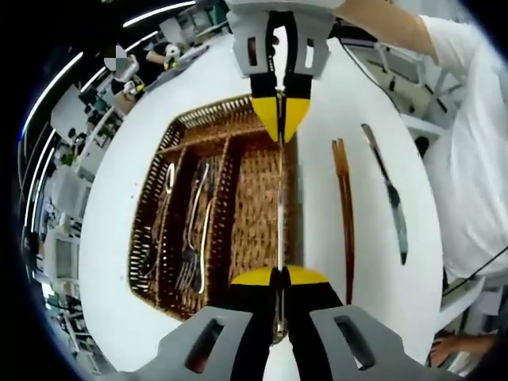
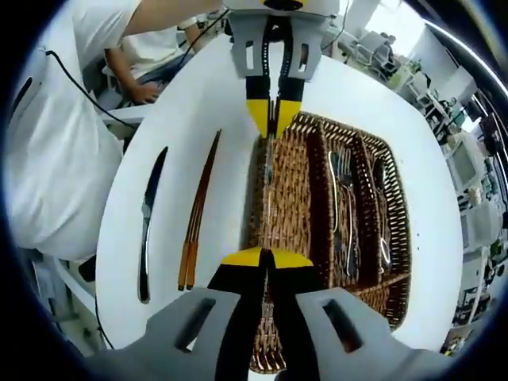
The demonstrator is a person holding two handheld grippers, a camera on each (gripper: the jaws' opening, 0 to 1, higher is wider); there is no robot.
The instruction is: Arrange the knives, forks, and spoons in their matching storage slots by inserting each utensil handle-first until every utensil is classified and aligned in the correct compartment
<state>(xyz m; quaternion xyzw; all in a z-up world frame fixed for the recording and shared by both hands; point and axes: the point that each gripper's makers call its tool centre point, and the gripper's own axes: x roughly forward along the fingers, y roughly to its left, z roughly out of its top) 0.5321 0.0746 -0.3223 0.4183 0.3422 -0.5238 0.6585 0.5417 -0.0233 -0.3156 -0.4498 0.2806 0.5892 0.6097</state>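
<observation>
A thin metal knife (image 1: pixel 280 198), seen edge-on, is held at both ends over the empty widest compartment of the brown wicker tray (image 1: pixel 238 111). My left gripper (image 1: pixel 279 278) is shut on its near end. The right gripper (image 1: pixel 279 119) faces it from the far side, shut on the other end. In the right gripper view the same knife (image 2: pixel 268 178) runs from my right gripper (image 2: pixel 266 258) to the left gripper (image 2: pixel 270 115). Forks (image 2: pixel 343 198) lie in the middle slot and spoons (image 2: pixel 382 218) in the outer slot. A second knife (image 2: pixel 146 222) lies on the white table.
A pair of brown chopsticks (image 1: pixel 344 206) lies on the white table (image 1: pixel 325 87) between the tray and the loose knife (image 1: pixel 389 190). A person in a white shirt (image 1: pixel 476 159) stands close to that side of the table. Desks and equipment surround the table.
</observation>
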